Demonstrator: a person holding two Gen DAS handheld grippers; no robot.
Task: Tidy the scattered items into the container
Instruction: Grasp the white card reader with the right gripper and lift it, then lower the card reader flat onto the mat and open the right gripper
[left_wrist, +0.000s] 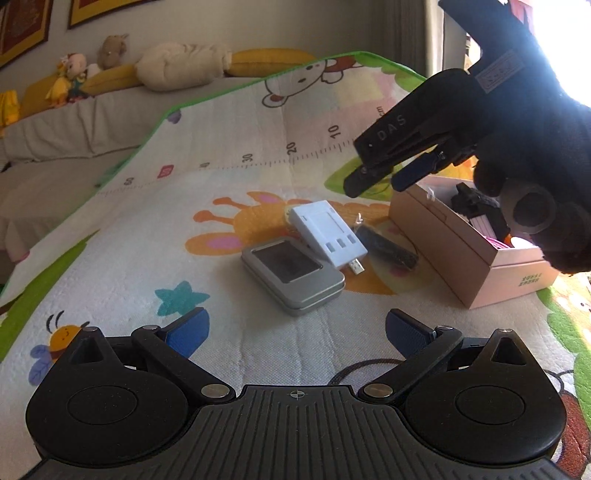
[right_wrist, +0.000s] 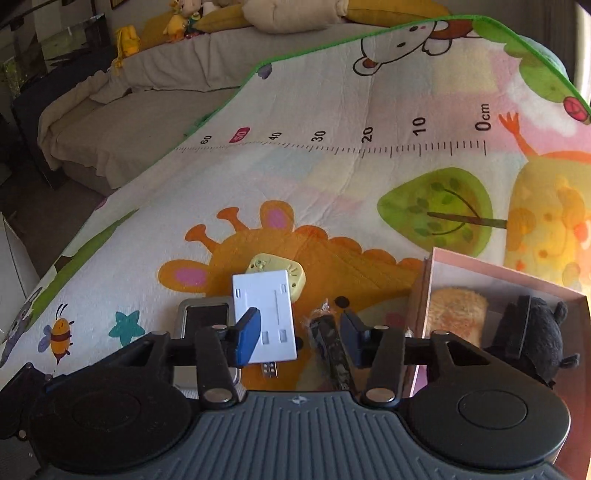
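On a printed play mat (left_wrist: 229, 155) with a giraffe and a ruler lie four scattered items close together: a grey metal tin (left_wrist: 293, 277) with a window in its lid, a white flat USB device (left_wrist: 327, 232) leaning partly over the tin's far corner, a small yellow-green tag (right_wrist: 279, 271) half hidden behind the white device, and a dark wrapped stick (left_wrist: 386, 245) just beside the white device on the side of the box. The pink cardboard box (left_wrist: 476, 273), the container, stands on the mat to the right of these things. Inside it are a fluffy orange piece (right_wrist: 456, 314) and a dark grey plush toy (right_wrist: 543, 332).

The left hand-held gripper (left_wrist: 295, 328) is low over the mat with its blue fingers wide apart and nothing between them. The tin lies just ahead of it, the other items further on.

The right hand-held gripper (right_wrist: 299, 338), held by a hand in a black glove (left_wrist: 535, 155), hangs above the near wall of the box and the scattered items. Its fingers stand partly apart and they hold nothing. In the right wrist view the dark stick shows in the gap between the fingers, below them on the mat, and the white device is behind the left finger. The box is to the right of this hand-held gripper.
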